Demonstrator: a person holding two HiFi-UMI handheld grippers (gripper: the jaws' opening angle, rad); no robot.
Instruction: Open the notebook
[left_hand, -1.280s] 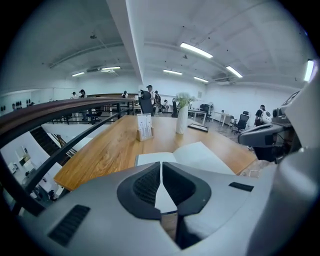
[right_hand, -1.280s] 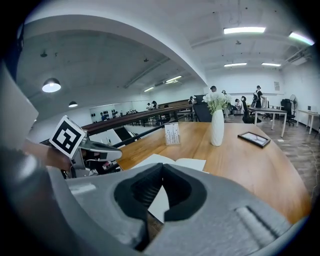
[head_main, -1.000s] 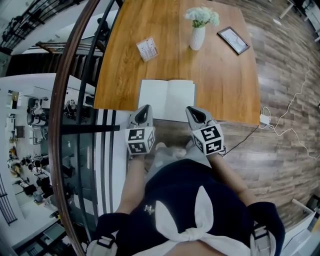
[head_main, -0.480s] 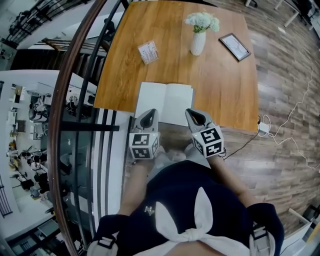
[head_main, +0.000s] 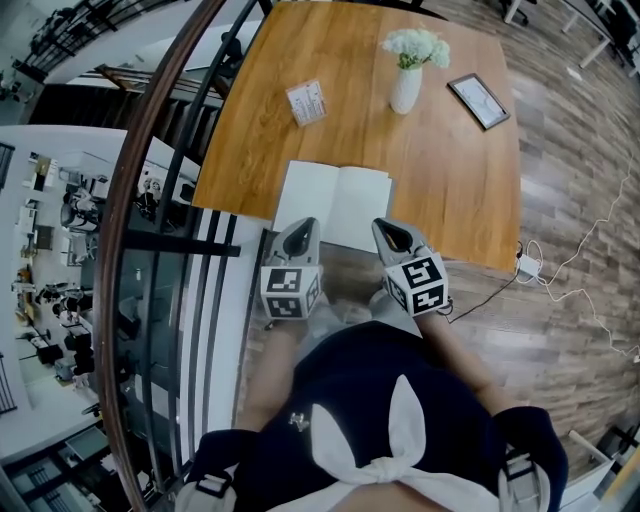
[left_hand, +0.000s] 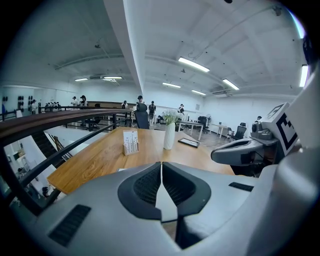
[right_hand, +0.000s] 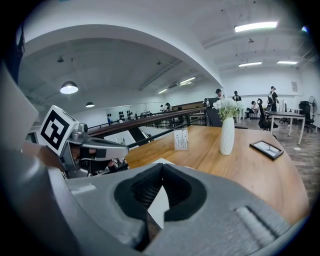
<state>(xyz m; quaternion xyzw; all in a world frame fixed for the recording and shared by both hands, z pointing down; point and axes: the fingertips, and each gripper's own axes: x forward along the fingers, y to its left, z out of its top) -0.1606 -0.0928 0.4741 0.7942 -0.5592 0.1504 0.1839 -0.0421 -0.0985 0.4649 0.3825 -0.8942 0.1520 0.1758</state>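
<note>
The notebook (head_main: 333, 205) is lying open on the counter (head_main: 450, 180). The left gripper (head_main: 298, 232) at its 7 o'clock and the right gripper (head_main: 388, 232) at its 5 o'clock are hovering closed and empty.

Your left hand-held gripper (head_main: 302, 227) slides in toward the right hand-held gripper (head_main: 389, 229), narrowing the gap between them at the notebook's (head_main: 335, 198) near edge.

Quantities: one wooden counter (head_main: 450, 180), one open white paper notebook (head_main: 335, 205), one white ceramic vase (head_main: 405, 90), one small card holder (head_main: 307, 102), one black-framed picture (head_main: 479, 100), and two grey tools: left tool (head_main: 303, 226), right tool (head_main: 386, 229).
</note>
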